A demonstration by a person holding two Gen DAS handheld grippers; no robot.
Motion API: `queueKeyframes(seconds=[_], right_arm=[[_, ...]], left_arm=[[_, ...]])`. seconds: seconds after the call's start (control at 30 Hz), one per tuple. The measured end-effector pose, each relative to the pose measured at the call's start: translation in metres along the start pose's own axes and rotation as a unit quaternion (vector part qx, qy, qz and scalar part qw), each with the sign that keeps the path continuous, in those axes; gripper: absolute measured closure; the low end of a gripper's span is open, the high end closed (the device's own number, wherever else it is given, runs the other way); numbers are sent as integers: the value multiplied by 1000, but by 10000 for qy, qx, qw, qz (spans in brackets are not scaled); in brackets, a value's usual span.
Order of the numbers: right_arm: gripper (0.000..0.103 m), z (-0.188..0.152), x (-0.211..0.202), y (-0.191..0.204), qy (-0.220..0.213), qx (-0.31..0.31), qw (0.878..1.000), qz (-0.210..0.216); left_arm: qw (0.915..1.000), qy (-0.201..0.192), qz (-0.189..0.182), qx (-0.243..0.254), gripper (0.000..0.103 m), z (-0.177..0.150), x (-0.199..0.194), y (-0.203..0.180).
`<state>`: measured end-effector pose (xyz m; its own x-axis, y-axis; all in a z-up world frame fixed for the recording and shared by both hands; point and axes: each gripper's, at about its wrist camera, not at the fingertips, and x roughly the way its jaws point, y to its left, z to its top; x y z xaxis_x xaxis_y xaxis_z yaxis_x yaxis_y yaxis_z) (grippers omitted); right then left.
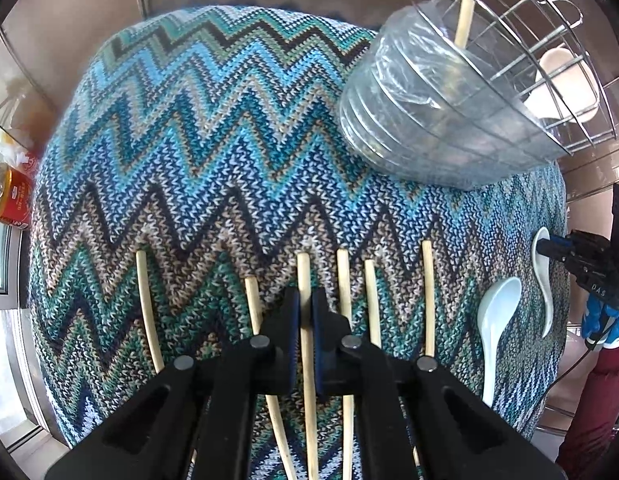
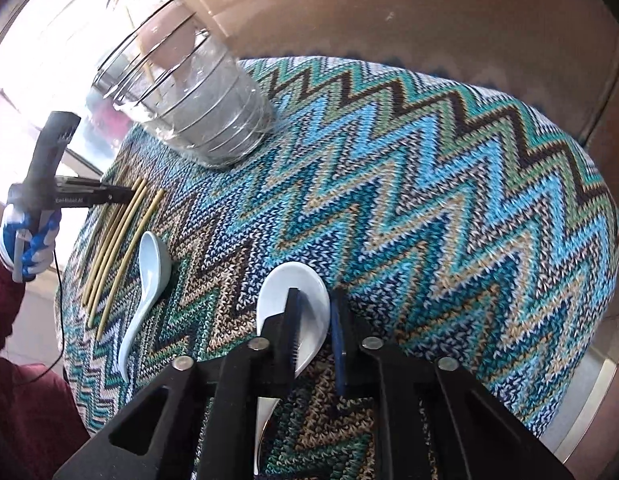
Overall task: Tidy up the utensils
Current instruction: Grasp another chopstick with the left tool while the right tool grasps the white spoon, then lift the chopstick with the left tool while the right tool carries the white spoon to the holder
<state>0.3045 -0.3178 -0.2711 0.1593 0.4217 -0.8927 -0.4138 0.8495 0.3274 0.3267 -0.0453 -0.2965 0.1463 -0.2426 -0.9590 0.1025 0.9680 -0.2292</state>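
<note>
**Both tongs down among the utensils on the zigzag cloth**

Closest to my left camera, the left gripper (image 1: 306, 308) has its two blue-padded fingers set narrowly either side of one chopstick (image 1: 305, 280), which runs straight up the gap between them. I cannot tell whether the pads actually press on it or only flank it. Working from the left across that view, I see one chopstick (image 1: 143, 292) lying apart, another (image 1: 251, 300) just beside the left finger, then the flanked one, then three more (image 1: 371, 300) close together on the right. All of them lie roughly parallel on the knitted zigzag cloth (image 1: 189, 160). Further right a pale spoon (image 1: 497, 320) lies bowl upward, and beyond it a second white spoon (image 1: 543, 280) sits under the tips of my right gripper (image 1: 549, 248).

At the far right corner of the cloth stands a wire basket (image 1: 529, 52) with a clear plastic liner; one chopstick (image 1: 467, 4) leans upright in it, and a white spoon (image 1: 565, 80) is inside as well.

From my right camera, the right gripper (image 2: 315, 312) is fairly wide apart. Its left finger rests over the bowl of the white spoon (image 2: 285, 292), while its right finger stands on the cloth just beside the spoon's edge.
</note>
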Motion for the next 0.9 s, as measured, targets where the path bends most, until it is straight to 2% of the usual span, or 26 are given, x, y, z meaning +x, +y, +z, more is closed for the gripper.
queueKeyframes(seconds=[0.07, 0.33, 0.5, 0.77, 0.87, 0.9], right_arm=[[98, 0, -1, 11, -39, -146, 9998, -100], [98, -21, -21, 50, -485, -372, 9961, -629], [98, -40, -48, 66, -903, -304, 9915, -880], [98, -71, -97, 92, -1548, -96, 9823, -1052], [98, -71, -113, 106, -1827, -74, 9766, -1135], [98, -69, -118, 110, -1916, -76, 9746, -1161]], left_arm=[[10000, -19, 7, -27, 98, -1, 0, 2], [9995, -319, 50, -54, 98, -24, -15, -3], [9967, -743, -230, -221, 98, -38, -38, 8], [9920, -1100, -577, -243, 98, -64, -76, 21], [9881, -1323, -745, -233, 98, -71, -97, 22], [9867, -1409, -779, -236, 98, -65, -103, 20]])
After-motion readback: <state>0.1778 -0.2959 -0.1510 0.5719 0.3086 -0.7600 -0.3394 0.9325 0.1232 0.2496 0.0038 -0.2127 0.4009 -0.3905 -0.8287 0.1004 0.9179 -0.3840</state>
